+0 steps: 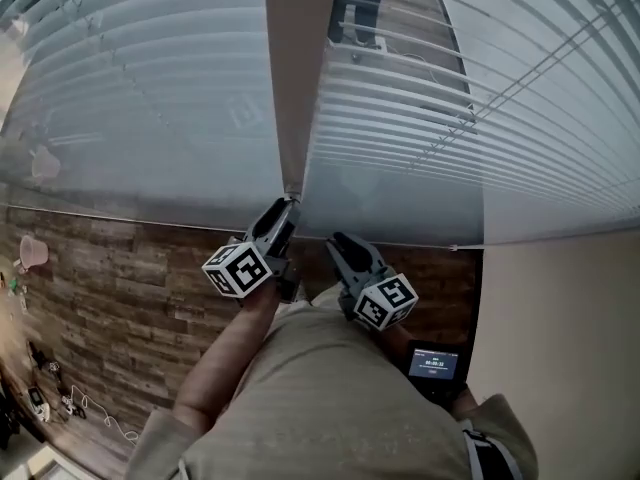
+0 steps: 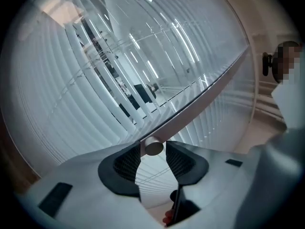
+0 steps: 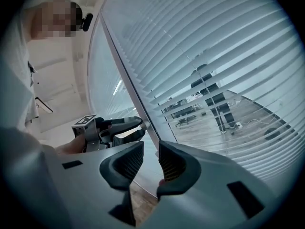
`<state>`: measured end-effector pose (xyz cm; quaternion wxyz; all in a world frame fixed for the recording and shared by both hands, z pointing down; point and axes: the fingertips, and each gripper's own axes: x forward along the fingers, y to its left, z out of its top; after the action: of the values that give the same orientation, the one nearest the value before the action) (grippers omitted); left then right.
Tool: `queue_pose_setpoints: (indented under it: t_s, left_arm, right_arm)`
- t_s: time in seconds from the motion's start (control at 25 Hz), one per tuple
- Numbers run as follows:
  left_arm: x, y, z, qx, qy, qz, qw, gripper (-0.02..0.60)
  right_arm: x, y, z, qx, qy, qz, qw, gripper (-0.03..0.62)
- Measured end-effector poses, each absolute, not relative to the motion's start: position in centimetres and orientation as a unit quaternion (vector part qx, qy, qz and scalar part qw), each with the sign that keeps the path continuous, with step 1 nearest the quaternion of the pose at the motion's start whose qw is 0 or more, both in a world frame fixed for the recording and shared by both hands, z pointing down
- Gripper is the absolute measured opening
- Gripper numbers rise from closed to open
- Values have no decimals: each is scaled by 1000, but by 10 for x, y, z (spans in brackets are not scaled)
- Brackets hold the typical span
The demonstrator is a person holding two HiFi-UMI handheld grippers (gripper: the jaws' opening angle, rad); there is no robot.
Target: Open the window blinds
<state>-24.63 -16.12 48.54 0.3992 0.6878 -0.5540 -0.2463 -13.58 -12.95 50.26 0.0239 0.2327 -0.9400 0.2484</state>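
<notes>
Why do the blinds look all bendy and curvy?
Left gripper view and right gripper view: the wide-angle lenses bow the white slatted blinds into arcs and leave the corners dark. Head view: the slats curve more gently and look sharper.

The wand hangs between two blinds, its lower end between the jaws of the left hand-held gripper.

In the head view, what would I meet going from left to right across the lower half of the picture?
Wood-plank floor → left hand-held gripper → right hand-held gripper → small lit screen → beige wall.
</notes>
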Motion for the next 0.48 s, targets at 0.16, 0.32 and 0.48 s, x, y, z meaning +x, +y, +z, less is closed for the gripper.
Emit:
queue_pose_setpoints:
  t_s: [0.16, 0.32, 0.48]
  left_arm:
    - [-247, -163, 483, 683, -566, -237, 396, 140]
    - [-245, -166, 483, 684, -579, -216, 387, 137]
    - [-245, -168, 479, 689, -611, -168, 351, 135]
  right_arm:
    - [-143, -136, 493, 221, -944, 243, 16, 101]
    - [-144, -133, 496, 212, -945, 249, 16, 101]
    - [-142, -136, 496, 205, -946, 250, 16, 101]
